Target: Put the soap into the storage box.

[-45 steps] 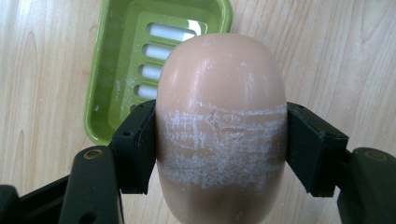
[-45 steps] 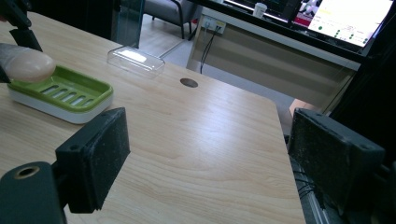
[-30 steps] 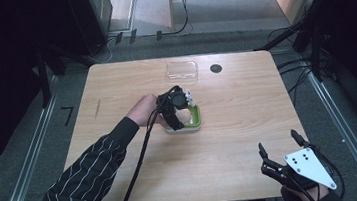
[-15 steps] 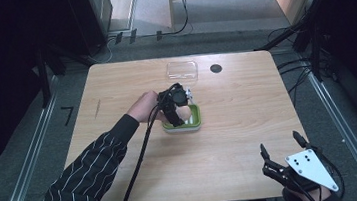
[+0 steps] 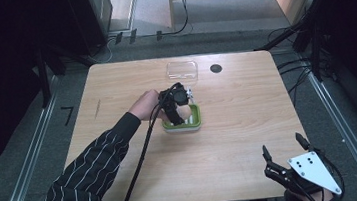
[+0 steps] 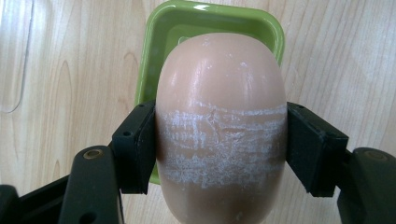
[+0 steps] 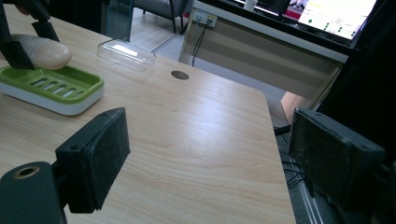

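A beige oval soap bar with white scratch marks sits between the two black jaws of my left gripper, which is shut on it. The soap hangs just over a green slotted soap dish near the table's middle; I cannot tell whether it touches the dish. In the right gripper view the soap and green dish show at the far left. My right gripper stands open at the table's near right corner, holding nothing, its pads wide apart.
A clear plastic lid lies at the table's far edge, beside a round dark hole. A black cable trails from the left gripper along the striped sleeve. Bare wooden tabletop stretches between the dish and the right gripper.
The left gripper with the soap has shifted slightly over the dish. The right gripper has barely moved.
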`<state>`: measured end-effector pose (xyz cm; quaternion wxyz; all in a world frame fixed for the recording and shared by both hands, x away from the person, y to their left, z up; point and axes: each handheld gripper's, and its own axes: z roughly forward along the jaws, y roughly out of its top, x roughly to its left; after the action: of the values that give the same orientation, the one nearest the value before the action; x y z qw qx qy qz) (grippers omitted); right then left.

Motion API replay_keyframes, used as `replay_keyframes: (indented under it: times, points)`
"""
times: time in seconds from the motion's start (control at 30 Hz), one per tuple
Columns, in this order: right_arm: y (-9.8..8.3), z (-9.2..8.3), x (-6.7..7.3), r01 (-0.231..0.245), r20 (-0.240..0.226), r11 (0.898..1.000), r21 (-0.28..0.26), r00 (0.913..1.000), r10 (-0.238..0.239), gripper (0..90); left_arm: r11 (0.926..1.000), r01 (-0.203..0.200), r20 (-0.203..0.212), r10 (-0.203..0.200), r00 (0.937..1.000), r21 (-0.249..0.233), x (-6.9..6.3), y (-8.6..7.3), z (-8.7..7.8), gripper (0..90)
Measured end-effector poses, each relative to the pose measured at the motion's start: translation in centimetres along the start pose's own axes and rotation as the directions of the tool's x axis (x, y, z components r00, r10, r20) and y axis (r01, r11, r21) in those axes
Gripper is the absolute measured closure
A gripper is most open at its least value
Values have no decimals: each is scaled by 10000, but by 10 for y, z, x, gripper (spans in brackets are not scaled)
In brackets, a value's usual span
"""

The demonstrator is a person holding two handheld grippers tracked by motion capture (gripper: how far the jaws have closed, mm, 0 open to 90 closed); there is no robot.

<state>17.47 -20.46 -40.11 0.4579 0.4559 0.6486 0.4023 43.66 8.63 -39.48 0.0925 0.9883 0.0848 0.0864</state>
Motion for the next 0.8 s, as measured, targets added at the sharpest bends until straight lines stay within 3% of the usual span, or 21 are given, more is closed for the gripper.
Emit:
replay_keyframes:
  times: [0.8]
  points:
    - [-3, -7, -2, -51, 243, 9999, 118, 9997, 48, 134, 9989, -454, 121, 453, 9989, 60, 9, 6, 24, 336]
